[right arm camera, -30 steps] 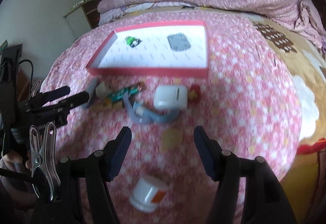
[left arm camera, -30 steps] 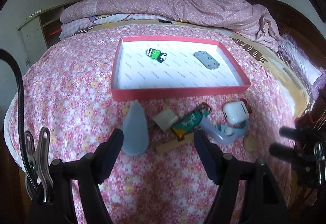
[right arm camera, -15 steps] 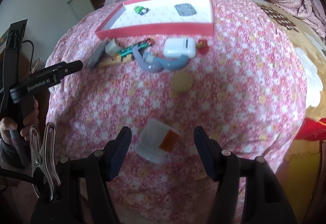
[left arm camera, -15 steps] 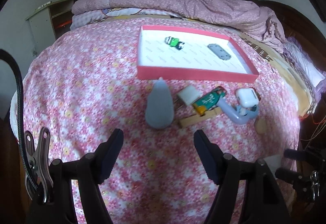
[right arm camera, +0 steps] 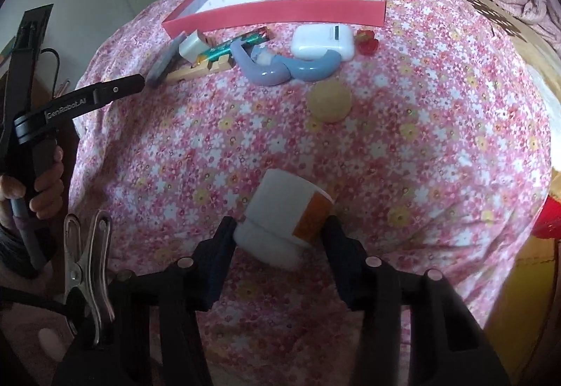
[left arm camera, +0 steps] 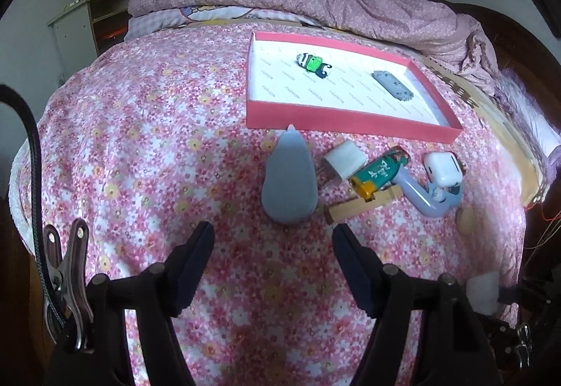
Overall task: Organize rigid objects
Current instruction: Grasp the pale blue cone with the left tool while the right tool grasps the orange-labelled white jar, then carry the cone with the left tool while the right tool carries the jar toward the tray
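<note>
A red-rimmed white tray (left arm camera: pixel 347 128) (right arm camera: pixel 273 14) lies on the flowered bed and holds a green toy (left arm camera: pixel 313 63) and a grey plate (left arm camera: pixel 392 85). In front of it lie a grey-blue teardrop piece (left arm camera: pixel 289 184), a white block (left arm camera: pixel 345 161), a green tube (left arm camera: pixel 380 172), a wooden stick (left arm camera: pixel 361 205), a lilac curved piece (right arm camera: pixel 280 67), a white earbud case (right arm camera: pixel 320 40), a red toy (right arm camera: pixel 367 41) and a tan disc (right arm camera: pixel 329 100). My left gripper (left arm camera: pixel 273 263) is open, short of the teardrop piece. My right gripper (right arm camera: pixel 277 238) stands around a white bottle with an orange label (right arm camera: pixel 284 214), jaws touching its sides.
A rumpled pink quilt (left arm camera: pixel 333 4) lies behind the tray. A pale bedside cabinet (left arm camera: pixel 77 28) stands at the far left. The bed's right edge drops off near a wooden frame (left arm camera: pixel 508 35). The left gripper's finger (right arm camera: pixel 105 93) reaches in from the left in the right wrist view.
My right gripper has pulled back toward the bed's near edge and closed in around the white bottle. My left gripper has drawn back and swung left, the teardrop piece now ahead of it.
</note>
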`<move>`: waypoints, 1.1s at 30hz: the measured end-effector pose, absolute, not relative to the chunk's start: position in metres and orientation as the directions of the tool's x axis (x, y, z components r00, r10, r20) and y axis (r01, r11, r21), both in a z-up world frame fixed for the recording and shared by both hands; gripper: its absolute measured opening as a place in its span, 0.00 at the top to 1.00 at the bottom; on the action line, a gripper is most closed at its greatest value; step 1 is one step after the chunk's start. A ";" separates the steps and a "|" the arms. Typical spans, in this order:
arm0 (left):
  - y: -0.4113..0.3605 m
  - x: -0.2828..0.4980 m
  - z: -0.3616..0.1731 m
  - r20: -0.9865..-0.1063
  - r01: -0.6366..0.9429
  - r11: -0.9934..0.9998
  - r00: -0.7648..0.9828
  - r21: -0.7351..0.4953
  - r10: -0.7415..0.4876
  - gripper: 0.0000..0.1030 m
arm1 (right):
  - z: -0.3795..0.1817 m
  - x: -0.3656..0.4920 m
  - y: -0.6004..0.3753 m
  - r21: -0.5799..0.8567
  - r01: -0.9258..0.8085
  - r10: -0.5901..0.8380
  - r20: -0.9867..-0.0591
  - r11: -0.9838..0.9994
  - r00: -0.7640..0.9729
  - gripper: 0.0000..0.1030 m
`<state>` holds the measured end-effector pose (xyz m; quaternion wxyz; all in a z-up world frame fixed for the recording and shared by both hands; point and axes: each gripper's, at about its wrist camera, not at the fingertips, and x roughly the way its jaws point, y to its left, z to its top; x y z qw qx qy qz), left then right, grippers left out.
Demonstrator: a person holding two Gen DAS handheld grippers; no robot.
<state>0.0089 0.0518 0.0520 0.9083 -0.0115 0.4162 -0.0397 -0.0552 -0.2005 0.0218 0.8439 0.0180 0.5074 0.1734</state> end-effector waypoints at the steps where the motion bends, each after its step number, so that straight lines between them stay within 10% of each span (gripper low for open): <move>1: 0.051 0.011 0.052 -0.753 0.063 0.997 0.653 -0.053 -0.082 0.31 | 0.022 -0.055 -0.200 0.201 -0.276 0.308 -0.847 0.940 0.434 0.51; 33: 0.041 0.034 0.032 -0.748 0.099 0.994 0.656 -0.042 -0.097 0.59 | 0.022 -0.030 -0.198 0.165 -0.278 0.296 -0.790 0.946 0.537 0.51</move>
